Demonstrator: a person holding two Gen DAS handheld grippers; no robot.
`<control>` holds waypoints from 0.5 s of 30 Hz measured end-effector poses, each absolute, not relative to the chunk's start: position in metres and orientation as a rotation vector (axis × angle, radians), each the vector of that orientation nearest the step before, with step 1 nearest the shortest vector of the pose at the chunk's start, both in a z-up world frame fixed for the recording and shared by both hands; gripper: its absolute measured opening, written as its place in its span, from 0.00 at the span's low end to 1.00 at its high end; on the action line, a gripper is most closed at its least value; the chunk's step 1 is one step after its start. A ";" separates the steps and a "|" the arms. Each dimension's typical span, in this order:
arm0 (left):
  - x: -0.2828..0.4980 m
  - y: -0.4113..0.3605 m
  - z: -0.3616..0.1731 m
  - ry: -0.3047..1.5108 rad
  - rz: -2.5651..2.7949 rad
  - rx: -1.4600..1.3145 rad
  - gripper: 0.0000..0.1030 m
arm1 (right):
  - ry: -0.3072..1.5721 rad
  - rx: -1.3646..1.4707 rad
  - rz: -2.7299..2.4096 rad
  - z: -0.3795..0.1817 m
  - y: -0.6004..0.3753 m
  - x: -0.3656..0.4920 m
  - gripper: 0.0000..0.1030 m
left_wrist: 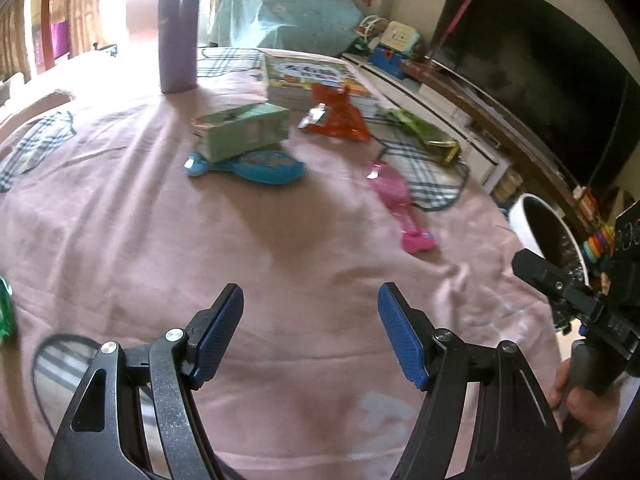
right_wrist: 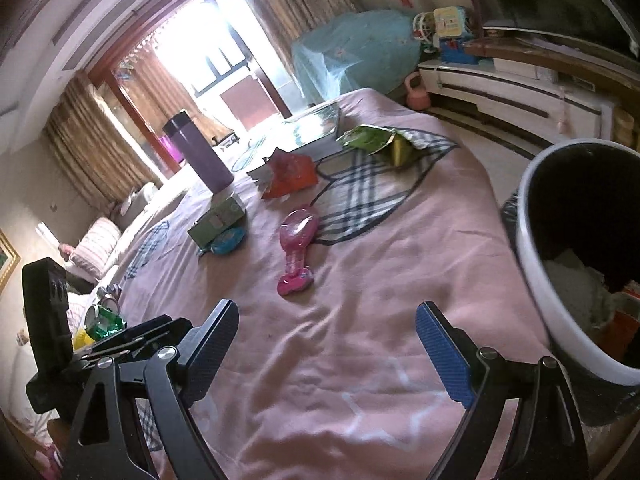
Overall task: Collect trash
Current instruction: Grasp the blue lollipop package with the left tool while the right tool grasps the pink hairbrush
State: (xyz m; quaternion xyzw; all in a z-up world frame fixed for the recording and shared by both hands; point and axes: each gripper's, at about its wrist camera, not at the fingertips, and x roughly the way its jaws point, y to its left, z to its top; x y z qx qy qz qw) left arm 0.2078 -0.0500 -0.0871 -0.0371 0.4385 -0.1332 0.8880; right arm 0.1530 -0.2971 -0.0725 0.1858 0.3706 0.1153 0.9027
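Note:
An orange wrapper (left_wrist: pixel 340 114) (right_wrist: pixel 290 174) and a green wrapper (left_wrist: pixel 424 132) (right_wrist: pixel 374 138) lie far ahead on the pink bedspread (left_wrist: pixel 140 240) (right_wrist: pixel 380 280). A pink plastic packet (left_wrist: pixel 400 204) (right_wrist: pixel 298 248) lies nearer. The white trash bin (left_wrist: pixel 520 220) (right_wrist: pixel 536 280) with a black liner stands at the bed's right edge, with paper and orange scraps inside. My left gripper (left_wrist: pixel 310 292) is open over bare bedspread, holding nothing. My right gripper (right_wrist: pixel 327 308) is open wide and empty, just left of the bin.
A purple flask (left_wrist: pixel 179 32) (right_wrist: pixel 198 156), a green box (left_wrist: pixel 244 130) (right_wrist: pixel 218 218) on a blue round toy (left_wrist: pixel 256 164), and a book (left_wrist: pixel 312 76) sit at the far side. A green crumpled item (right_wrist: pixel 104 320) lies left. A TV (left_wrist: pixel 540 60) and low cabinet stand right.

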 end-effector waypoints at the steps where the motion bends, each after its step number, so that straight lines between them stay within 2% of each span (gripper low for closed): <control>1: 0.211 -0.047 -0.087 0.909 -0.269 -0.068 0.69 | 0.769 0.382 0.240 -0.074 -0.294 0.155 0.89; 10: 0.257 -0.024 -0.075 0.868 -0.239 0.040 0.69 | 0.802 0.334 0.260 -0.077 -0.264 0.184 0.88; 12: 0.271 -0.023 -0.072 0.857 -0.241 0.072 0.73 | 0.811 0.318 0.261 -0.078 -0.254 0.191 0.88; 15: 0.295 -0.022 -0.071 0.857 -0.238 0.124 0.75 | 0.818 0.285 0.243 -0.078 -0.241 0.202 0.83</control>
